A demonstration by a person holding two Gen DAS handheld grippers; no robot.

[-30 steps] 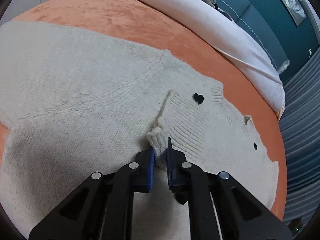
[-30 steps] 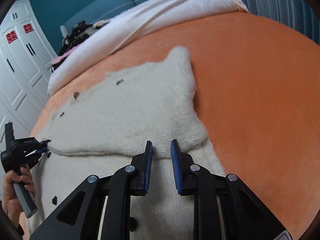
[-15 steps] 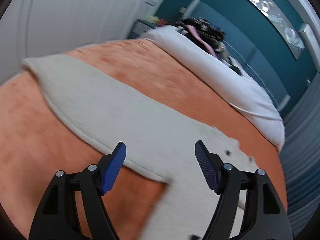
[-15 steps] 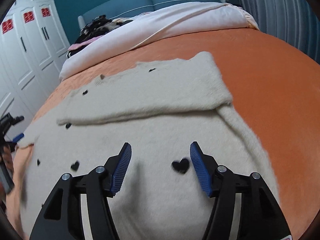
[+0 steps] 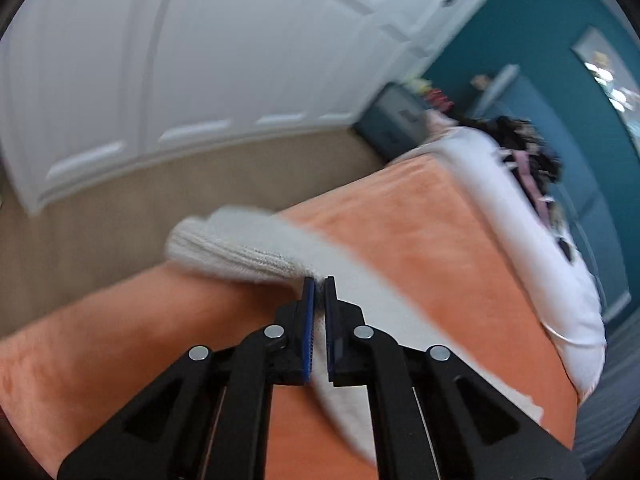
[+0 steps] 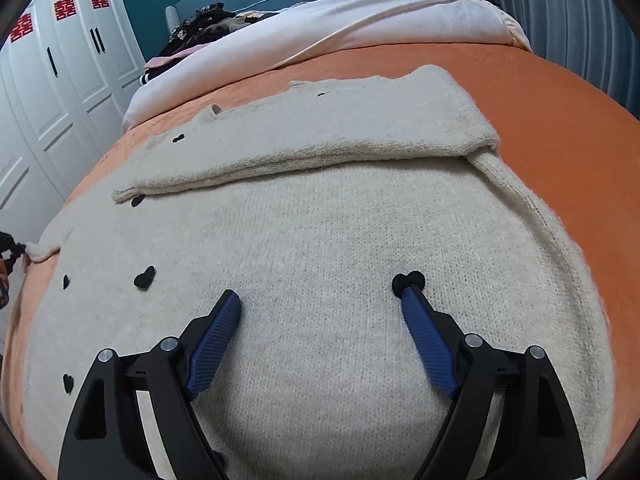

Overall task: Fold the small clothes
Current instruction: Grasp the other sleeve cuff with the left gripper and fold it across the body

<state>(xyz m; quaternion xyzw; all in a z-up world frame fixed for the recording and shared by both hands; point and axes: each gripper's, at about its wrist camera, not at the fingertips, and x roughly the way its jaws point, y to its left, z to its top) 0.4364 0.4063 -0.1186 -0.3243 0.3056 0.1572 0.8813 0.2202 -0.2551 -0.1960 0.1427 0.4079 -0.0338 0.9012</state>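
A cream sweater (image 6: 320,248) lies flat on the orange bed (image 6: 560,128). The left claw (image 5: 319,288) pinches its far sleeve (image 5: 240,244) at the bed's edge. The right claw (image 6: 320,308) hovers over the body, jaws opening, empty.

A cream knit sweater (image 6: 328,240) with black heart motifs (image 6: 145,277) lies on an orange bedspread (image 6: 560,128).

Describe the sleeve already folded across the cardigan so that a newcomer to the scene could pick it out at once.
Start at the orange bedspread and find the cream cardigan lying flat on it. The folded sleeve is the long band across its far part, towards the white duvet. Unlike the flat knit around it, it is a raised second layer with a rolled near edge.
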